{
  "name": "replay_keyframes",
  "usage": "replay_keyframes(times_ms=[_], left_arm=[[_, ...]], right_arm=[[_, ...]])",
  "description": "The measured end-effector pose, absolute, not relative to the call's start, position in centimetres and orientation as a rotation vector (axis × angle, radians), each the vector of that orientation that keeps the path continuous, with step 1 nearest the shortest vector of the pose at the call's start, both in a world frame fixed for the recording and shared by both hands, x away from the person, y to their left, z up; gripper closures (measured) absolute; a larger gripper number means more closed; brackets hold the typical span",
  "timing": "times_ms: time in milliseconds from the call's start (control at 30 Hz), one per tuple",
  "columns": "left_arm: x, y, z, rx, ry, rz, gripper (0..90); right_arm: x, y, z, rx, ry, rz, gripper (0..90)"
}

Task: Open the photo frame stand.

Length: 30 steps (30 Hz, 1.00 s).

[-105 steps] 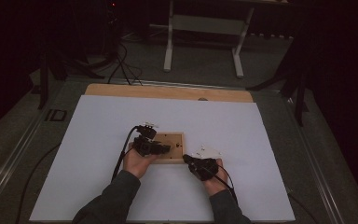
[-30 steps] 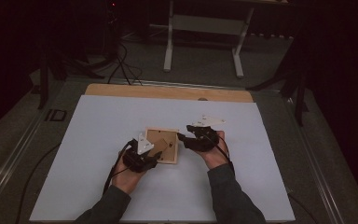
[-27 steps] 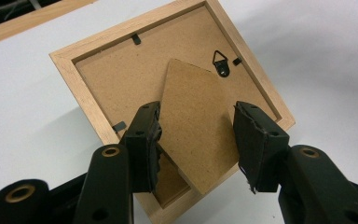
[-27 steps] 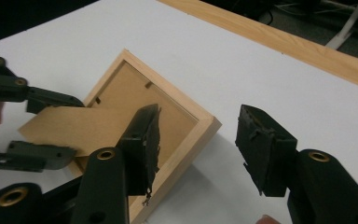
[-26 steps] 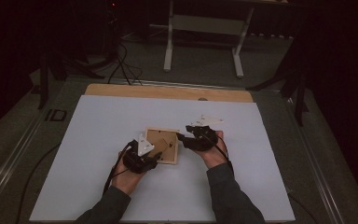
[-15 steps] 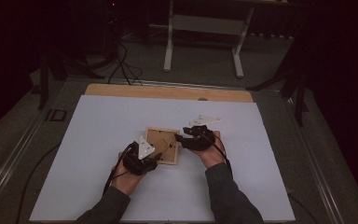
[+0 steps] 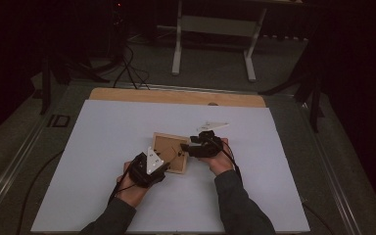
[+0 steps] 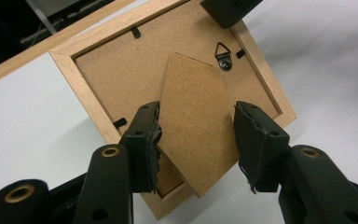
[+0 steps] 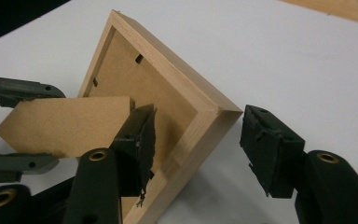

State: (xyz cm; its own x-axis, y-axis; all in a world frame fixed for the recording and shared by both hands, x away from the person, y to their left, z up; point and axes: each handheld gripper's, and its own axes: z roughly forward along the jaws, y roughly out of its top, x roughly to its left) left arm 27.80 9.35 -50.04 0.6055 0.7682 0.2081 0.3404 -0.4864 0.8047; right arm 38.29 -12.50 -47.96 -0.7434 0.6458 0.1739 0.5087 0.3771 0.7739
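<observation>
A white sheet (image 7: 107,147) is covering most of a table (image 7: 176,96), and only a strip of light wood is showing along the far edge. A wooden picture frame (image 7: 162,145) is lying face down near the middle of the sheet, with its brown backing board turned up. A small pale flat piece (image 7: 213,126) is lying on the sheet just beyond the frame, towards the far right. The table is standing on a grey floor (image 7: 215,73), where dark cables (image 7: 129,68) are running
</observation>
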Motion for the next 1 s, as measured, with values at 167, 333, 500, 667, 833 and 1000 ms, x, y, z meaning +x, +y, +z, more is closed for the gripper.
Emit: replay_keyframes(times_ms=[167,333,500,667,833,1000], left_arm=[[27.5,9.3,-50.2,2.089,0.844,0.761,52.8],[27.7,9.5,-50.2,2.087,0.855,0.734,52.7],[28.0,9.7,-50.2,2.091,0.883,0.693,52.5],[28.7,10.1,-50.2,2.103,0.972,0.576,52.3],[29.1,10.4,-50.2,2.092,1.022,0.483,52.3],[29.6,11.1,-49.9,2.07,1.064,0.363,55.6]], right_arm=[[38.8,-12.6,-48.5,1.089,2.514,1.354,42.1],[38.9,-12.6,-48.6,1.083,2.523,1.38,44.7],[39.0,-12.9,-48.6,1.095,2.507,1.402,49.7],[38.8,-13.0,-48.5,1.093,2.499,1.419,51.1],[38.7,-13.0,-48.4,1.082,2.492,1.431,52.1],[38.5,-13.0,-48.2,1.063,2.493,1.432,53.2]])
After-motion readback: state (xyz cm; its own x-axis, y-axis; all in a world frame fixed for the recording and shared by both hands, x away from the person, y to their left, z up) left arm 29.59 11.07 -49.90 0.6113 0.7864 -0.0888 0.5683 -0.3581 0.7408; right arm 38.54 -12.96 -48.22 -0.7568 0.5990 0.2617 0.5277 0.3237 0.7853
